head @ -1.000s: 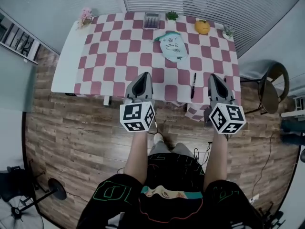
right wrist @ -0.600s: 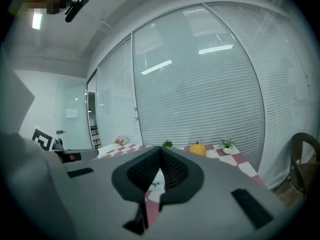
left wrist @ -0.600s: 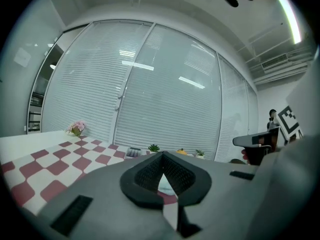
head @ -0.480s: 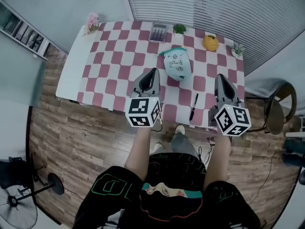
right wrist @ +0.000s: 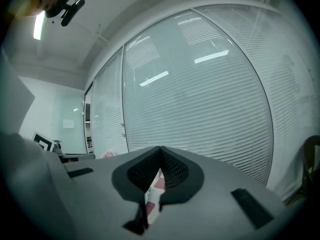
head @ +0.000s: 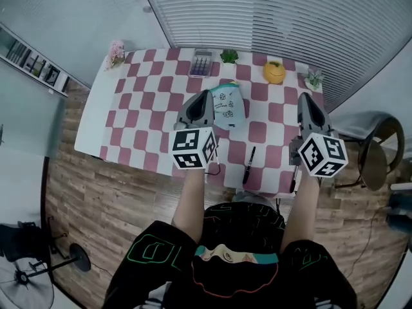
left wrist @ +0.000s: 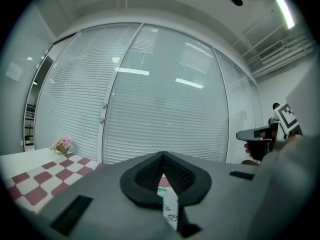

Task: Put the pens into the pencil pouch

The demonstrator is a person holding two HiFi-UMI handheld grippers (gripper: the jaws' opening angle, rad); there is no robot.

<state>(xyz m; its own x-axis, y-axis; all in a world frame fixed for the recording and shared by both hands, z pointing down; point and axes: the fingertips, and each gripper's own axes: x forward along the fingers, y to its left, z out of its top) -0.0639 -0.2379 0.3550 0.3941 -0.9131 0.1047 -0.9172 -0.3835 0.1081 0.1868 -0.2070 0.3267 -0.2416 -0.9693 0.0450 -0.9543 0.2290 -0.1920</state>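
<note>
Presently, entries taken left to right.

1. Pink flowers (head: pixel 116 51), at the far left corner of the tabletop (head: pixel 90 126). No part in the job.
2. My left claw (head: pixel 203 99), held over the checked cloth. Its jaws were closed together, with nothing between them.
3. Pencil pouch (head: pixel 228 108), pale with small drawings, lying just to the right of my left claw's tip. Its left edge was covered by that claw in the head view, and I could not see whether its mouth stood open.
4. Pen (head: pixel 249 165), dark, lying on the cloth near the tabletop's near edge, well apart from the pouch. It lay between my two claws and closer to me than either tip. Its long axis ran roughly from me toward the far edge, leaning slightly right at the far end. I judged it about midway between the claws, so either could drop back to it.
5. My right claw (head: pixel 305 98), near the right edge of the tabletop, likewise closed and empty.
6. A dark streak below my right claw's marker cube; pen or claw part, I could not tell.
</note>
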